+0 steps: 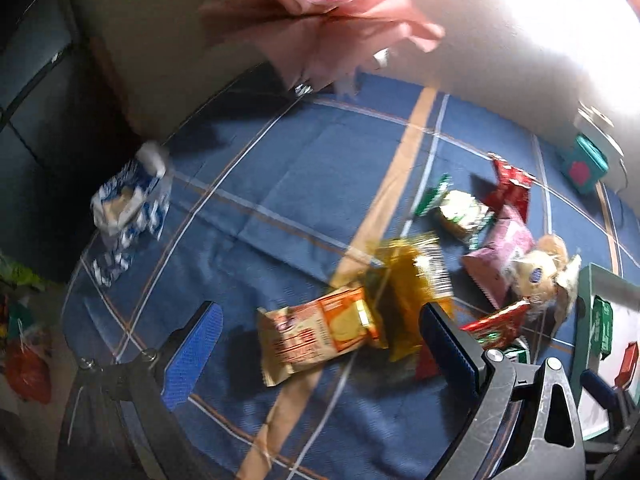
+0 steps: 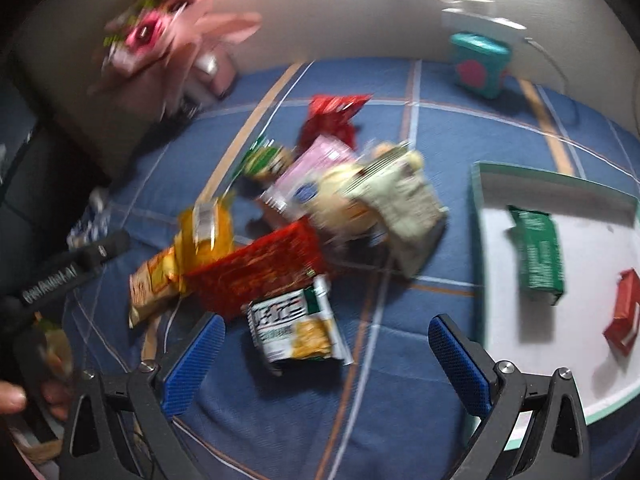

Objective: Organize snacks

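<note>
A heap of snack packets lies on a blue checked tablecloth (image 2: 280, 420). In the left wrist view my left gripper (image 1: 320, 344) is open over an orange-and-tan packet (image 1: 316, 338), with a yellow packet (image 1: 408, 280) just beyond. In the right wrist view my right gripper (image 2: 326, 356) is open above a white-and-green packet (image 2: 296, 328). A large red packet (image 2: 256, 270) lies behind it. A green-rimmed white tray (image 2: 492, 312) at the right holds a green packet (image 2: 538, 254) and a red packet (image 2: 624, 312).
A blue-and-white bag (image 1: 128, 208) stands at the table's left edge. A pink bouquet (image 2: 160, 40) and a teal box (image 2: 478, 64) stand at the back by the wall. The left gripper's handle (image 2: 60, 276) shows at the left of the right wrist view.
</note>
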`<state>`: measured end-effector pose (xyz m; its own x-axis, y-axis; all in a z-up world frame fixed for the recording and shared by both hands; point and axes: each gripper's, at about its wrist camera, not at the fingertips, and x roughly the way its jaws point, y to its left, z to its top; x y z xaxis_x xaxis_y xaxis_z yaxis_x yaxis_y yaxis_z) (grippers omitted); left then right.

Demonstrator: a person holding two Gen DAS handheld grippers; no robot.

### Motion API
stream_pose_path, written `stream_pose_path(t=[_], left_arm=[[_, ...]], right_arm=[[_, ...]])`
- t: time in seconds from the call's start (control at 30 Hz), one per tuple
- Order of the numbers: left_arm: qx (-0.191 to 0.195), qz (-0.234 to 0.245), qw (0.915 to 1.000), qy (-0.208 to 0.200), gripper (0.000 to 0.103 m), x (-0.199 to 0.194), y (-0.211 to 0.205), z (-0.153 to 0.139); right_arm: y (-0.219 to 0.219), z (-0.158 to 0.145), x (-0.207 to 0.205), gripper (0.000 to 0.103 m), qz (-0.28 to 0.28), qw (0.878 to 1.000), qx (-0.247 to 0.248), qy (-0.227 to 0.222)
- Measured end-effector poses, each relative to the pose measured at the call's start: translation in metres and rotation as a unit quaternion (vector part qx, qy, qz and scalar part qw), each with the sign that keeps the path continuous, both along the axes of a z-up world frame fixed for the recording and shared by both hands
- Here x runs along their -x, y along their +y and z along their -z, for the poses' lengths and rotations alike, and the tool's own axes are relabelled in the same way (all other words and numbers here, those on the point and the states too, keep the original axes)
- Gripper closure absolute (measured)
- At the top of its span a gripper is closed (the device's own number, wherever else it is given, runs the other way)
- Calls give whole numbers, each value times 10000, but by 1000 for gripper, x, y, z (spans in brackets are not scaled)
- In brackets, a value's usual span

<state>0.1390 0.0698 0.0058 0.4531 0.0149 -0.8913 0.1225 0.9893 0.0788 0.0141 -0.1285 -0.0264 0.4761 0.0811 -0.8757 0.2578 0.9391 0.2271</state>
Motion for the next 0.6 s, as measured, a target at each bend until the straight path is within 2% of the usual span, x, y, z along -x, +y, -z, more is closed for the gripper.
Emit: stream_pose_path(t=[0.33,0.4,0.6], left_arm=[[266,-624,9948,758,4,-26,22,49],[432,-728,9923,903,4,-29,25,58],[697,-846,9879,1099,4,-34,24,75]], right_arm=[[31,39,-19,0,-415,9974,280,520],[33,46,-22,0,-421,9969,291,596],[29,64,-26,0,-368,9958,288,785]])
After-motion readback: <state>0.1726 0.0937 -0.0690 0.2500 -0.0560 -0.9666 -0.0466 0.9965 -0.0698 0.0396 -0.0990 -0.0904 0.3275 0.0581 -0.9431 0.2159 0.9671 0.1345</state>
